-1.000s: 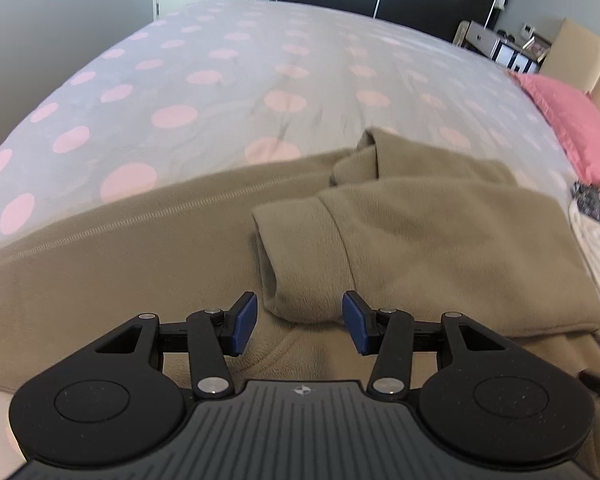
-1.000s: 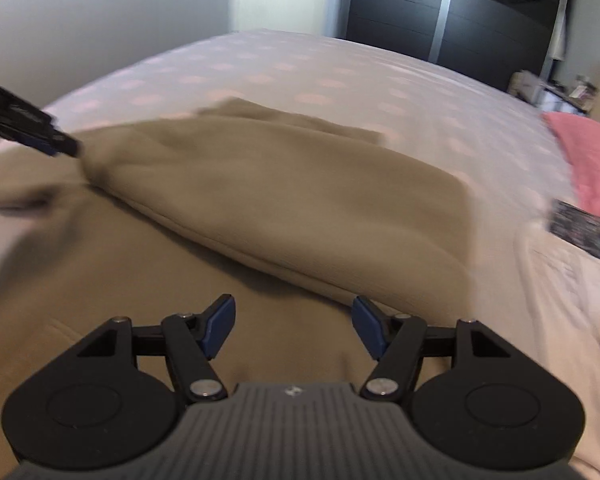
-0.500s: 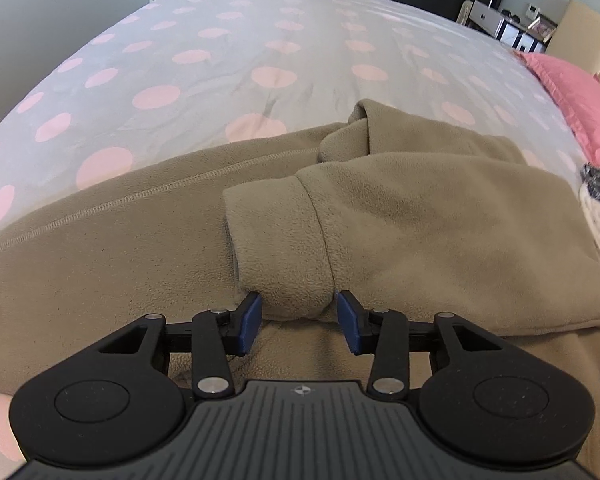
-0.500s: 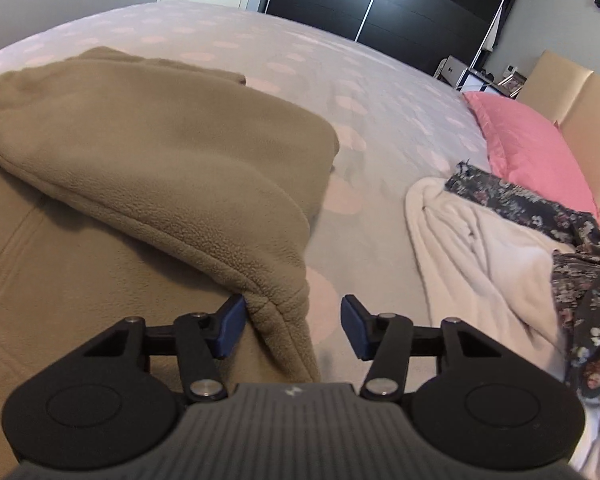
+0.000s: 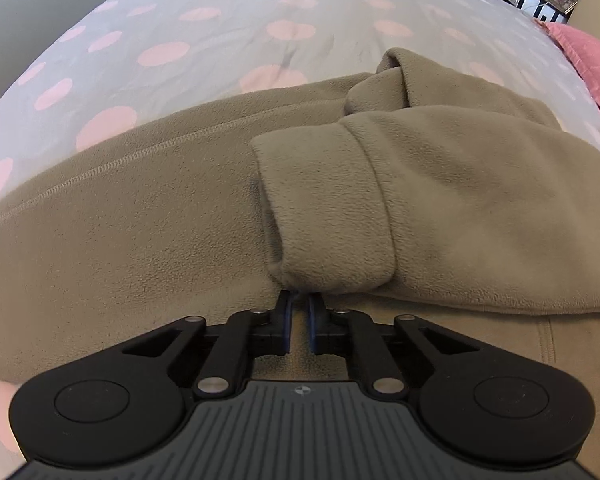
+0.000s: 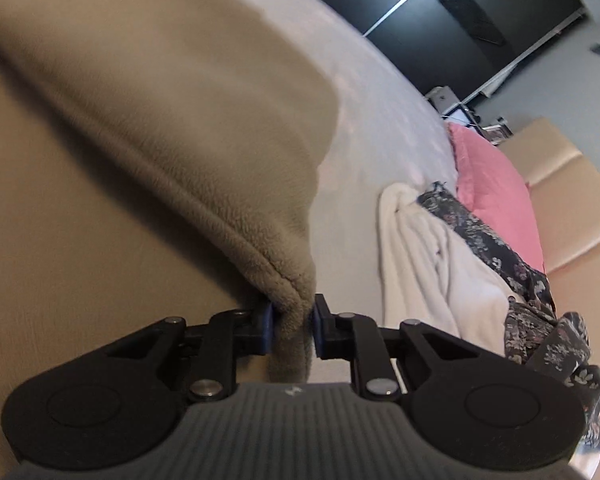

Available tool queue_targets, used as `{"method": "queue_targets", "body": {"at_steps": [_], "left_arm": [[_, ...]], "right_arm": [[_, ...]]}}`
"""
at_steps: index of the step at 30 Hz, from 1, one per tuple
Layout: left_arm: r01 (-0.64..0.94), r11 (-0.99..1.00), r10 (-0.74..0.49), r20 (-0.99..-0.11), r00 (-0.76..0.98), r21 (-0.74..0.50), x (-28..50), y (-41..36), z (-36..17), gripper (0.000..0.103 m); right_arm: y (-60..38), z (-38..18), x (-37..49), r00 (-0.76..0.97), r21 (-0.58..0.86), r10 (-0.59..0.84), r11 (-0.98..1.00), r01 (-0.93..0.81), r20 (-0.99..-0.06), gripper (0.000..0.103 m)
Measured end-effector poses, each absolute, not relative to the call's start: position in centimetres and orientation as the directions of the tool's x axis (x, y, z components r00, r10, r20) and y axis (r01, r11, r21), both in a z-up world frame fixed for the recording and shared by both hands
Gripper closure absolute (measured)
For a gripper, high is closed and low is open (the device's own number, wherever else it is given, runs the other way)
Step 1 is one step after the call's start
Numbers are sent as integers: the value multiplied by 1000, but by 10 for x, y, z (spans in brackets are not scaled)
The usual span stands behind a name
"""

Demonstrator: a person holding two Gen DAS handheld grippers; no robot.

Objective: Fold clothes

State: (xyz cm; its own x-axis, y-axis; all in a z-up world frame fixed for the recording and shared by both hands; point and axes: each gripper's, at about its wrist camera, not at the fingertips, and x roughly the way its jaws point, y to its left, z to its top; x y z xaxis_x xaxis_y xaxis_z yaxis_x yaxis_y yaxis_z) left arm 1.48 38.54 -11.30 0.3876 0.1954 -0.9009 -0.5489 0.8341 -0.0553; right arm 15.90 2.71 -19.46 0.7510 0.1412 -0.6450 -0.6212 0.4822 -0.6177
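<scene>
Currently both grippers are taking hold of the tan fleece garment (image 5: 480, 200) on the dotted bedspread (image 5: 180, 32). Left gripper (image 5: 298, 322) is clenched at the cuff (contact hidden); right gripper (image 6: 292, 328) is closing on the hem corner. Next likely calls for an even lift. Pink pillow (image 6: 496, 196) at right, dark wardrobe (image 6: 440, 12) upper right.

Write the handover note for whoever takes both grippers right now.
Left gripper: shut, fingers pinching the near edge of the folded sleeve cuff.
Right gripper: closing, a hemmed corner of the tan fleece top between its fingers.
The fleece top lies spread on the polka-dot bed; a white garment and a floral one wait by the pink pillow.
Done: one sleeve folded across the body.
Left: finish folding the fleece top, then the others.
</scene>
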Motion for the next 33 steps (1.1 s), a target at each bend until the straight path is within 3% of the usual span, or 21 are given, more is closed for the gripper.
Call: {"method": "queue_targets", "body": {"at_steps": [11, 17, 19, 21, 27, 33], "left_arm": [[-544, 839, 235, -880, 413, -31, -7, 390, -90, 95], [-550, 830, 239, -830, 504, -95, -40, 399, -55, 81], [-561, 821, 254, -812, 526, -106, -55, 405, -42, 63], [-582, 803, 274, -790, 548, -126, -72, 416, -27, 51], [-692, 710, 387, -748, 539, -130, -135, 467, 0, 51], [-830, 534, 531, -701, 476, -159, -195, 522, -8, 51]], "right_arm": [[4, -149, 163, 667, -432, 143, 660, -615, -731, 75], [-1, -102, 145, 671, -280, 254, 765, -580, -696, 73], [0, -86, 141, 668, -225, 298, 784, -578, -682, 73], [2, -72, 135, 670, -195, 330, 789, -583, -665, 71], [14, -43, 118, 661, -132, 405, 785, -606, -632, 66], [23, -37, 109, 639, -76, 409, 802, -592, -652, 65]]}}
